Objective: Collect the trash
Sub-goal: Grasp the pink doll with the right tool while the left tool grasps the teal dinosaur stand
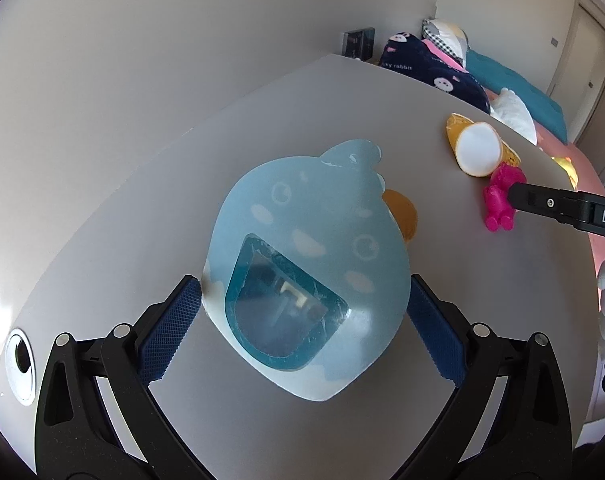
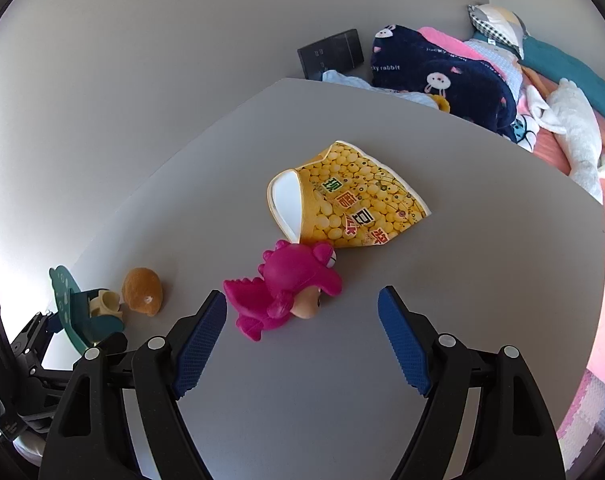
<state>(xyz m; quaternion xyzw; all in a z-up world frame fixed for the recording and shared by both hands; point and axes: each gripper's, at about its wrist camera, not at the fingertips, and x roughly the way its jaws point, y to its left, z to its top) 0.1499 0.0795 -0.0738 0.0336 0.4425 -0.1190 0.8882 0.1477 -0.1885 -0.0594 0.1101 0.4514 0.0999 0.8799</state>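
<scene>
A light blue blister pack [image 1: 302, 220] with a clear window stands upright between the pads of my left gripper [image 1: 302, 280], which is shut on its two edges. In the right wrist view the same pack [image 2: 68, 308] shows side-on at far left. My right gripper [image 2: 302, 294] hangs open over the grey table [image 2: 302, 400]. A pink dinosaur toy [image 2: 286, 284] lies just ahead of its left finger, not touched. A flattened yellow snack packet [image 2: 354, 200] lies right beyond the toy. An orange lump [image 2: 141, 290] rests beside the blue pack.
The table ends at the right along a bed piled with a navy blanket [image 2: 442, 68] and a white plush [image 2: 574, 128]. A dark box [image 2: 330, 58] leans on the far wall. A round cable hole [image 1: 20, 360] sits at the table's near left.
</scene>
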